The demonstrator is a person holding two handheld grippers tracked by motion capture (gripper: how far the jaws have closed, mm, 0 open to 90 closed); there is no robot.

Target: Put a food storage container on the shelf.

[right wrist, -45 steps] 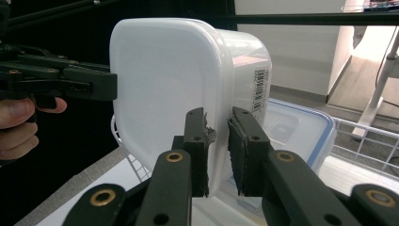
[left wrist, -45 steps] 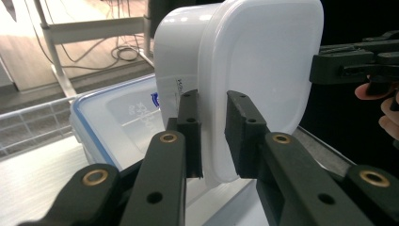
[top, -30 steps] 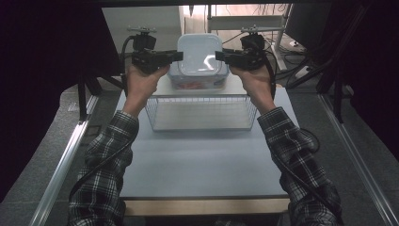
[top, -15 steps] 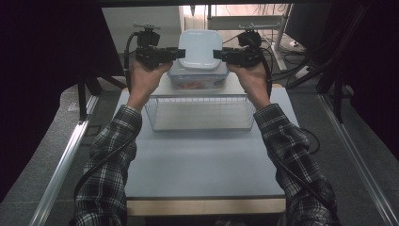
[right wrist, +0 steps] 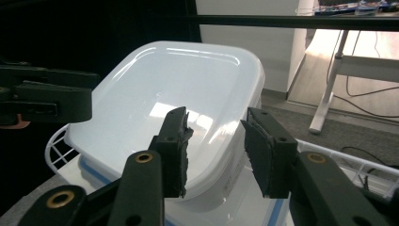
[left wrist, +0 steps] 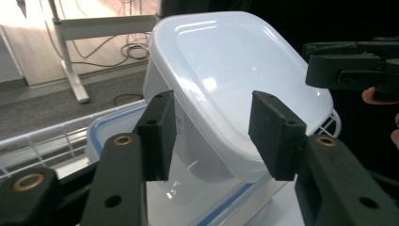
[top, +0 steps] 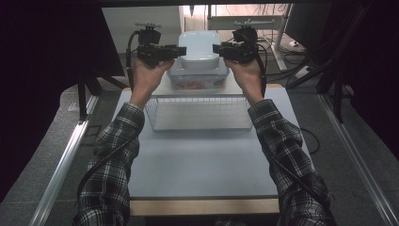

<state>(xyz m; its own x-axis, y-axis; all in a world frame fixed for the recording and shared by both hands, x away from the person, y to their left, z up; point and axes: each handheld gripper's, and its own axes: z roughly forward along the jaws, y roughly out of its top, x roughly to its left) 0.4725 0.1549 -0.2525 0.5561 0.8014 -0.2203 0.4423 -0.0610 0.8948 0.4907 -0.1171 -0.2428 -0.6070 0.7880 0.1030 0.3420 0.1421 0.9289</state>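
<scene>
**A:** Your left gripper (top: 176, 49) and right gripper (top: 217, 48) flank the white plastic container (top: 199, 48), which sits upside down on the blue-rimmed lid of a clear food box (top: 198, 79) atop the wire basket (top: 200, 113). The left jaws have just been opening, the right ones easing closed a touch.

**B:** Do you have hold of it?

**A:** In the left gripper view the pads (left wrist: 159, 132) stand half open, straddling the container's edge without pressing. In the right gripper view it's the same: the edge lies between the pads (right wrist: 175, 146), a gap either side.

**B:** The risk, then?

**A:** If you pull back unevenly, I'd judge a pad could catch the rim and slide the container off the lid, or tip it behind the basket.
</scene>
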